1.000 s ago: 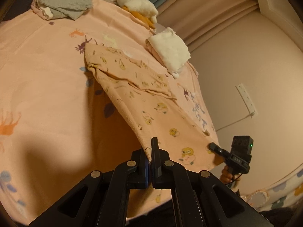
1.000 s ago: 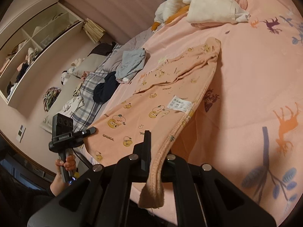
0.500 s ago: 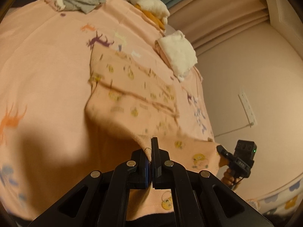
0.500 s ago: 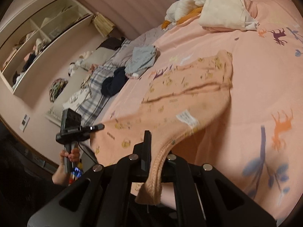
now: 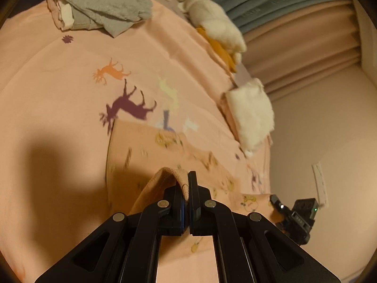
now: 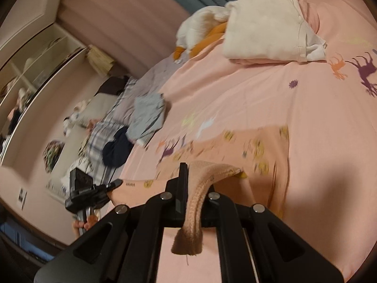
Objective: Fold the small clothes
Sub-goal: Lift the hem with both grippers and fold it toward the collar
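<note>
**Both grippers clamped on the peach garment**

Left hand-held gripper (image 5: pixel 188 188): jaws together, pinching a hem of the peach garment (image 5: pixel 150 155), cloth arching over its left finger. Right hand-held gripper (image 6: pixel 195 188): clamped on a thick ribbed edge of the same garment (image 6: pixel 259 146), a loose end hanging down between the fingers. Garment with yellow prints spread on the bed (image 5: pixel 59 89), near edge lifted and doubled toward the far part, much blurred. Pink sheet printed with deer. Far left, grey cloth pile (image 5: pixel 103 2); far right, folded white stack (image 5: pixel 252 115) and a white-and-orange plush (image 5: pixel 212 21). Beyond the bed, curtains (image 5: pixel 306 35).
</note>
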`<state>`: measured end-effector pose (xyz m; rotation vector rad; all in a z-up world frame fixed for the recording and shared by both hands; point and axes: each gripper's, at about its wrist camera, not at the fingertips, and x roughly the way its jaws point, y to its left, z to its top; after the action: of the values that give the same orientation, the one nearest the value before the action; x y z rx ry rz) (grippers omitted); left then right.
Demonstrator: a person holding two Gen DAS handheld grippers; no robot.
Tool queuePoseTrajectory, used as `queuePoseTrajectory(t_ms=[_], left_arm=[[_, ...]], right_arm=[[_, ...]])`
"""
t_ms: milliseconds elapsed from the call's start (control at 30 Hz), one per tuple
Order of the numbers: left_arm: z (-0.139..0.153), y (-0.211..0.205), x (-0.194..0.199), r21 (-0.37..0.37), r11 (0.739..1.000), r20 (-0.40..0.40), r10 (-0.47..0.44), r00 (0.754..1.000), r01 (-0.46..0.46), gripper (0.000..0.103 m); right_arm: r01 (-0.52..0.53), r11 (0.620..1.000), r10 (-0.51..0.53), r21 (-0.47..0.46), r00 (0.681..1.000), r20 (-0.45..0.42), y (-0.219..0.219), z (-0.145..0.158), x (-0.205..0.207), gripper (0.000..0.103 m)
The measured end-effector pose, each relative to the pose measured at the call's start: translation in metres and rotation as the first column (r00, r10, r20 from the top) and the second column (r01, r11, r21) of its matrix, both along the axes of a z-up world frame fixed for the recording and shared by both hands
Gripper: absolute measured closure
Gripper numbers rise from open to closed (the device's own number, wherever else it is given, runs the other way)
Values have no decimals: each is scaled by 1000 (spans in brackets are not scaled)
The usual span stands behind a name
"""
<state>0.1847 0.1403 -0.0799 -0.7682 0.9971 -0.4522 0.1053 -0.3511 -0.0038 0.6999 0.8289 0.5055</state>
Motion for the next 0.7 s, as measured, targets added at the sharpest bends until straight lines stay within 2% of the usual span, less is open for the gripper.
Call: queuePoseTrajectory(t_ms=[167, 300, 367, 433, 467, 600, 700], left_arm=[[-31, -8, 47, 56, 998, -78, 26, 997, -22, 103], [-57, -13, 71, 104, 994, -171, 39, 985, -22, 103], [-65, -12, 72, 92, 996, -200, 30, 979, -12, 103], [-63, -11, 66, 94, 995, -182, 1, 983, 17, 103], [-59, -9, 62, 93, 995, -174, -18, 985, 34, 103], [-53, -5, 46, 71, 994, -162, -75, 984, 88, 103], [-54, -2, 39, 45, 994, -169, -92, 981, 101, 98]], right_arm=[[75, 997, -77, -20, 988, -130, -9, -36, 49, 97], [138, 990, -140, -26, 953, -270, -19, -74, 69, 95], [149, 989, -142, -3, 937, -319, -22, -86, 69, 84], [130, 991, -111, 39, 940, -322, -24, -87, 64, 67], [115, 992, -94, 48, 946, -311, -24, -84, 61, 64], [59, 997, -42, 49, 956, -291, -27, -75, 46, 62], [52, 997, -32, 61, 955, -295, -28, -75, 39, 62]])
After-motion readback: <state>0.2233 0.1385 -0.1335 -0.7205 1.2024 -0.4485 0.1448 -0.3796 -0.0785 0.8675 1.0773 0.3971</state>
